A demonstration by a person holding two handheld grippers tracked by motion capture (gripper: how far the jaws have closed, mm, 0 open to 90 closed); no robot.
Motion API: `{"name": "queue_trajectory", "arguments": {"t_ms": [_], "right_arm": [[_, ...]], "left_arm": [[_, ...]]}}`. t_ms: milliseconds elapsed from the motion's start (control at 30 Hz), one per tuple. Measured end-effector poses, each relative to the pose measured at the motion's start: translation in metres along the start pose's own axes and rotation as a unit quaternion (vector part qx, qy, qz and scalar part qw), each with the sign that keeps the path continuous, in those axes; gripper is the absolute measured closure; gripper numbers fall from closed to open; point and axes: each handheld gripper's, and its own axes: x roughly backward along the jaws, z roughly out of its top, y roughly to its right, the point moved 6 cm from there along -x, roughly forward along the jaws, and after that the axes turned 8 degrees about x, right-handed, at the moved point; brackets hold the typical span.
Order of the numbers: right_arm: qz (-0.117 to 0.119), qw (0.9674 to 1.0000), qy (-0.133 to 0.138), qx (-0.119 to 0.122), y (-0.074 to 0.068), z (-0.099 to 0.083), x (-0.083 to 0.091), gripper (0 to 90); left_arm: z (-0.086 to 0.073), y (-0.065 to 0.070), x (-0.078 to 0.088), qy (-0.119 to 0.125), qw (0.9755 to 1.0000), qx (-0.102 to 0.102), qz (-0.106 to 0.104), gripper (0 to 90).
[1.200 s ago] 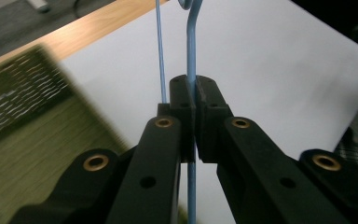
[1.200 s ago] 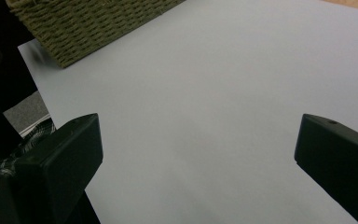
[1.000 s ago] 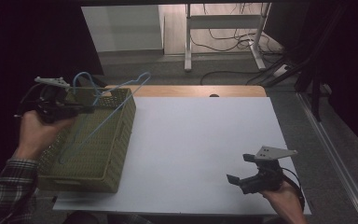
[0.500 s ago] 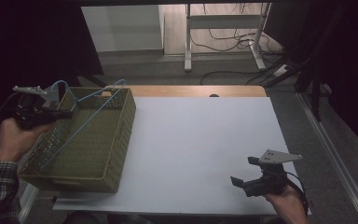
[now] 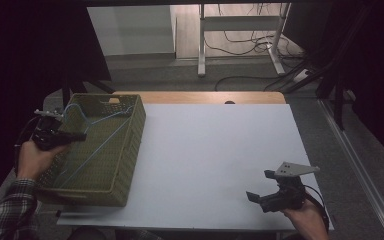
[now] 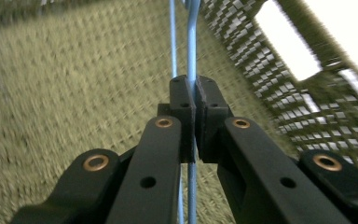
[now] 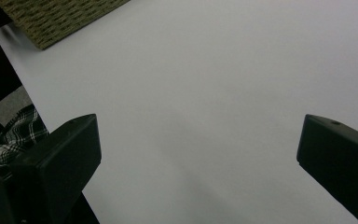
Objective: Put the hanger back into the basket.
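A green woven basket (image 5: 130, 145) stands on the left edge of the white table (image 5: 220, 150). Inside it lies a light blue wire hanger (image 5: 98, 145), reaching from the far left corner to the near side. My left gripper (image 5: 78, 136) is over the basket's left rim, shut on the hanger. In the left gripper view the jaws (image 6: 195, 88) pinch the blue wire (image 6: 192, 28) above the basket's woven floor (image 6: 51, 93). My right gripper (image 5: 261, 186) hovers near the table's front right corner, open with nothing between its fingers (image 7: 198, 154).
The basket's near corner (image 7: 51, 18) and a plaid sleeve (image 7: 14, 135) appear in the right gripper view. Past the table's far wooden edge (image 5: 200, 97) are desk legs and cables on the floor. A metal rail (image 5: 360, 170) runs along the right.
My left gripper came down and toward the person, bringing the hanger from sticking out over the basket's rim to lying inside it. The right gripper hardly moved.
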Motion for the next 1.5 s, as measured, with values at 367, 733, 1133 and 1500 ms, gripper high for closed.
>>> {"name": "queue_trajectory", "arguments": {"t_ms": [367,733,1133,1500], "right_arm": [[-0.001,0.9998,-0.015,0.012,-0.001,-0.004,-0.005,0.0],[-0.025,0.9996,-0.01,0.011,0.003,-0.004,-0.002,0.0],[-0.05,0.9985,-0.022,0.002,0.012,-0.015,-0.003,0.0],[-0.057,0.9977,-0.036,-0.001,0.018,-0.023,-0.007,0.0]], "left_arm": [[-0.009,-0.016,-0.002,0.019,0.9927,0.033,0.115,52.6],[-0.015,0.088,0.028,0.125,0.9905,-0.054,0.024,14.7],[-0.067,0.179,-0.013,0.126,0.9846,-0.105,-0.06,2.6],[-0.089,0.173,-0.044,0.083,0.9875,-0.134,-0.001,1.0]]}}
